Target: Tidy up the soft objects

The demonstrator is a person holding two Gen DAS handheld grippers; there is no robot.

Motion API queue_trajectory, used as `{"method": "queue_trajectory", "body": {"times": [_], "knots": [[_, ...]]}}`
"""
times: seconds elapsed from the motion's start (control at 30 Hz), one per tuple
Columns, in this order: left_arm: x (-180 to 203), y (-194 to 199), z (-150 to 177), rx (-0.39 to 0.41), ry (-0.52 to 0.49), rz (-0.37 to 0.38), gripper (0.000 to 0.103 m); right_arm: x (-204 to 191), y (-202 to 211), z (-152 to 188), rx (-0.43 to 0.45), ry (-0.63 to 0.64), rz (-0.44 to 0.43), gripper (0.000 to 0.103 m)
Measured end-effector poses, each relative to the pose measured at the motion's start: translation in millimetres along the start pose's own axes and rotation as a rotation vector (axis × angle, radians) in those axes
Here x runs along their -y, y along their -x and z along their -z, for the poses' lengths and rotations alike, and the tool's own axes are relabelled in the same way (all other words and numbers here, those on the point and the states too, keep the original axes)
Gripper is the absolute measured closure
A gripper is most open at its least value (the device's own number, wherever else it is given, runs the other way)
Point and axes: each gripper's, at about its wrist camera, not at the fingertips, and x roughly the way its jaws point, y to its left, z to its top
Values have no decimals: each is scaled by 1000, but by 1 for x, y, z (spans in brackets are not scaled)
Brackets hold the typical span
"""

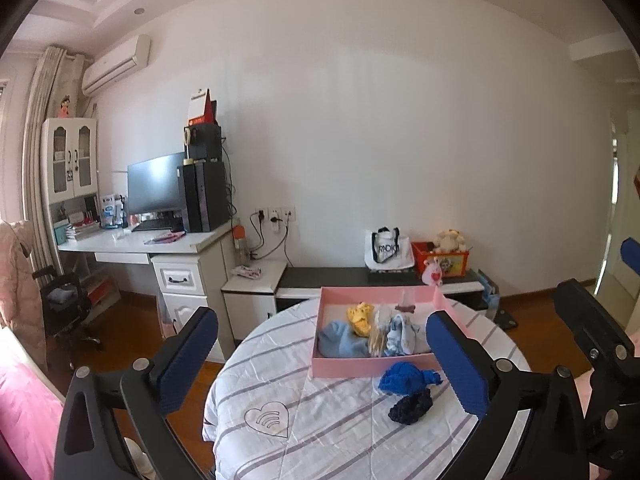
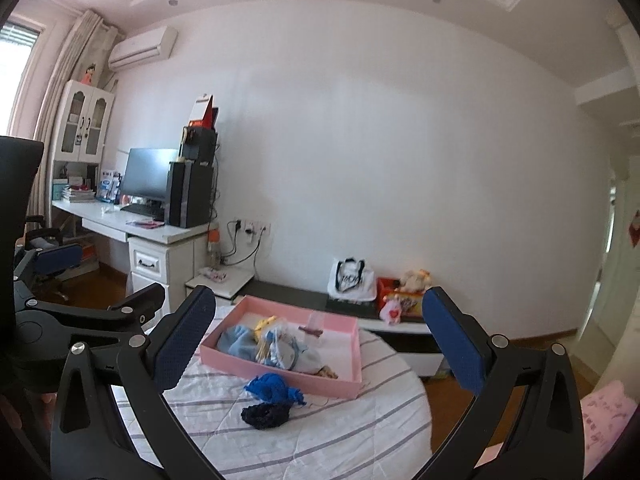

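Observation:
A pink box (image 1: 372, 369) (image 2: 280, 372) stands on a round table under a white striped cloth (image 1: 320, 424) (image 2: 352, 432). Inside the box lie a light blue soft item (image 1: 340, 342), a yellow one (image 1: 360, 316) and a pale blue-and-white cloth (image 1: 400, 334). In front of the box, on the cloth, a bright blue knit piece (image 1: 404, 378) (image 2: 272, 388) touches a dark navy one (image 1: 412, 404) (image 2: 266, 414). My left gripper (image 1: 320, 320) (image 2: 108, 276) is open and empty, short of the table. My right gripper (image 2: 320, 300) (image 1: 600, 268) is open and empty beside it.
A white desk (image 1: 132, 242) with a monitor and computer tower stands at the left wall, a black office chair (image 1: 64, 304) before it. Behind the table a low bench (image 1: 328, 276) carries a white tote bag and a red box with plush toys. Pink bedding (image 1: 24, 412) is at lower left.

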Motion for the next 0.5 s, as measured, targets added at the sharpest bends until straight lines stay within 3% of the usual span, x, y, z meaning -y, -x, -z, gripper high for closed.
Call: {"method": "queue_trajectory", "body": {"times": [0.5], "knots": [[7,2,8,30,-1,-39,0,1,10,-1,29,-19,9,0]]}}
